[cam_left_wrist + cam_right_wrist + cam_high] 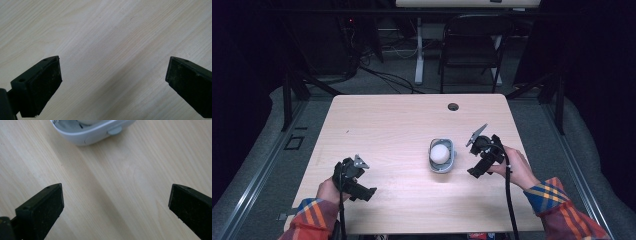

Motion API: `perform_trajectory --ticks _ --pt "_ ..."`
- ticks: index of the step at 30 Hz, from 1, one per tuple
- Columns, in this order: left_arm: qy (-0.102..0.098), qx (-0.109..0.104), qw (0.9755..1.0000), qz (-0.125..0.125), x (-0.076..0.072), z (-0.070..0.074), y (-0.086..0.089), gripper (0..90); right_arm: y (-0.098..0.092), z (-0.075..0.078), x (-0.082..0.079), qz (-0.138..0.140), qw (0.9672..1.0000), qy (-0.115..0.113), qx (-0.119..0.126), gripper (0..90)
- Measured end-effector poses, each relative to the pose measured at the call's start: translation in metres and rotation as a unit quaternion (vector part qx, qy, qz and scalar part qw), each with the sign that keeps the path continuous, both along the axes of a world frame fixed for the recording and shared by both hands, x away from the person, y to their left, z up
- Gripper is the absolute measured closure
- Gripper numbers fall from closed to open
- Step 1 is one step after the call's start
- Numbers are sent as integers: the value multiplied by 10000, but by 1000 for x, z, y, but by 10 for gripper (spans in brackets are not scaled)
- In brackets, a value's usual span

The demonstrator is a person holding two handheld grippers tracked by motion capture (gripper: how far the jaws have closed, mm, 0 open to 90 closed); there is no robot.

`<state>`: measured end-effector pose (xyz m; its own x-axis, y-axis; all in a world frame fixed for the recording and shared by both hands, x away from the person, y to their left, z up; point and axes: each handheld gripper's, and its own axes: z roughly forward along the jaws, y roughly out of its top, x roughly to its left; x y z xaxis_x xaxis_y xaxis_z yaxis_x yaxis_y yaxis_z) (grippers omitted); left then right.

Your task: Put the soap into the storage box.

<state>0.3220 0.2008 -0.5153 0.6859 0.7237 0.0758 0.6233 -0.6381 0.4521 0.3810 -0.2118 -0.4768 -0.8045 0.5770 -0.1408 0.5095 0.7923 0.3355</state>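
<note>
your right gripper (473, 159) sits open beside the grey case (442, 156) holding a white ball (439, 152), left gripper (362, 186) open too, over bare table (402, 125).

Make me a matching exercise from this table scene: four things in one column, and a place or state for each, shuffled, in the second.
1. left gripper
2. right gripper
3. white ball
4. round hole

A. in the grey holder
B. open, just right of the holder
C. near the table's far edge
D. open, near the table's front left

Pairs: 1-D, 2-B, 3-A, 4-C
</note>
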Motion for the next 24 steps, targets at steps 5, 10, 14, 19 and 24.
perform_trajectory --ticks 5,10,14,19,24 --pt "-10 16 10000 -8 0 0 0 3 -10 -10 -5 -129 9998 136 -46 0" --pt "-11 12 10000 -25 0 0 -1 3 -24 -24 -14 -262 9990 255 -255 0" --pt "-7 1 10000 -37 -1 0 -1 3 -34 -32 -21 -424 9976 202 -500 0" --pt "0 2 10000 -37 -1 0 -2 3 -46 -43 -28 -568 9951 228 -781 0" --pt "50 24 10000 -65 1 -2 -3 2 -61 -53 -31 -691 9933 487 -789 0"
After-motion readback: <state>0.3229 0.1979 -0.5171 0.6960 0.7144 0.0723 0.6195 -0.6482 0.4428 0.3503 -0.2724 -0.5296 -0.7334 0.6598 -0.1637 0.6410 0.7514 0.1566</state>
